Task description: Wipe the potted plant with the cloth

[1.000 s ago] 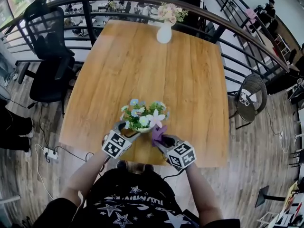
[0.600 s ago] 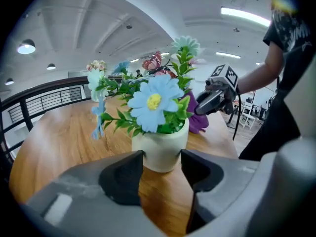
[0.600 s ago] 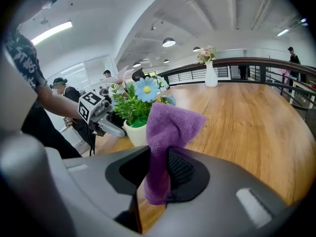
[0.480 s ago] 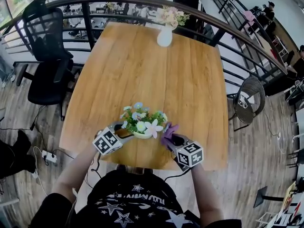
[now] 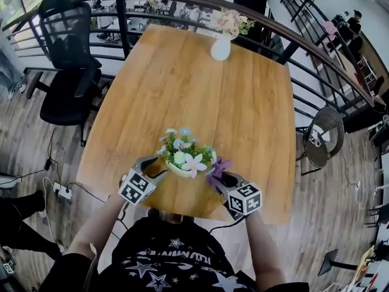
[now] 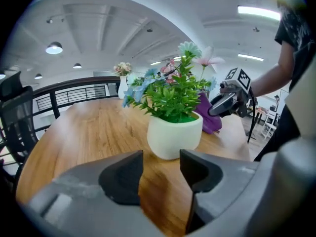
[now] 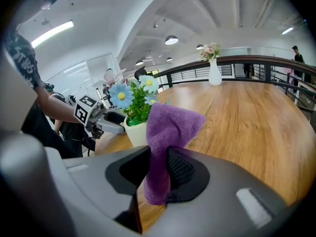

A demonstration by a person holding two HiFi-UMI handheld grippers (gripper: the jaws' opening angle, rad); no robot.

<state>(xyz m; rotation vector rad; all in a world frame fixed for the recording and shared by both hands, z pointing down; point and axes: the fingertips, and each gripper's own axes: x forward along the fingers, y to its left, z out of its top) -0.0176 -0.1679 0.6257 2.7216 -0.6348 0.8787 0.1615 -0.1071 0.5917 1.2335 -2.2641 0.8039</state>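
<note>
The potted plant, green leaves with blue, white and pink flowers in a white pot, stands near the front edge of the wooden table. My left gripper is at the pot's left. Its jaws have just been closing but still stand apart, with nothing between them; the pot lies just beyond the tips. My right gripper is at the pot's right, shut on a purple cloth. The cloth stands up from the jaws close beside the pot.
At the table's far edge stands a white vase of pale flowers. A dark railing curves behind the table. A black office chair stands at the left and a round wicker chair at the right.
My left gripper has drawn back to the left, off the pot's side. My right gripper with the cloth has shifted right, away from the pink flower.
</note>
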